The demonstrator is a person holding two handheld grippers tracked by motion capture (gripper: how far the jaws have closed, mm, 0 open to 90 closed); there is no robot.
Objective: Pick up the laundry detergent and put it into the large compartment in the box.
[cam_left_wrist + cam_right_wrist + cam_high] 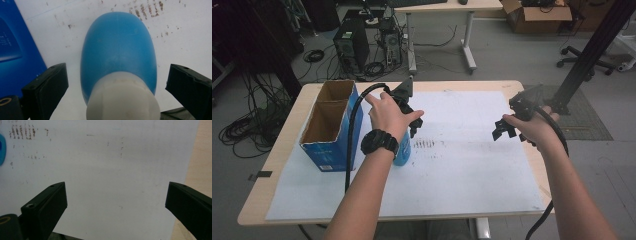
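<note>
Matt blue plastic bottle (117,47), scuffed white paper sheet (100,170), pale wood-look table (522,87).

white sheet (462,165) on table (287,130); open blue box (329,125) at left; computer tower (351,47) on floor.

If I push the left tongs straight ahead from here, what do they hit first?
The left tongs point down at the blue bottle, open, one jaw on each side of its white cap. Going on, they would likely straddle the bottle.

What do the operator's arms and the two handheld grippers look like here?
Both forearms are bare, no sleeves; a chunky black wristwatch sits on the left wrist. The left gripper and right gripper are black, with blocky flat jaws, each trailing a thick black cable.
</note>
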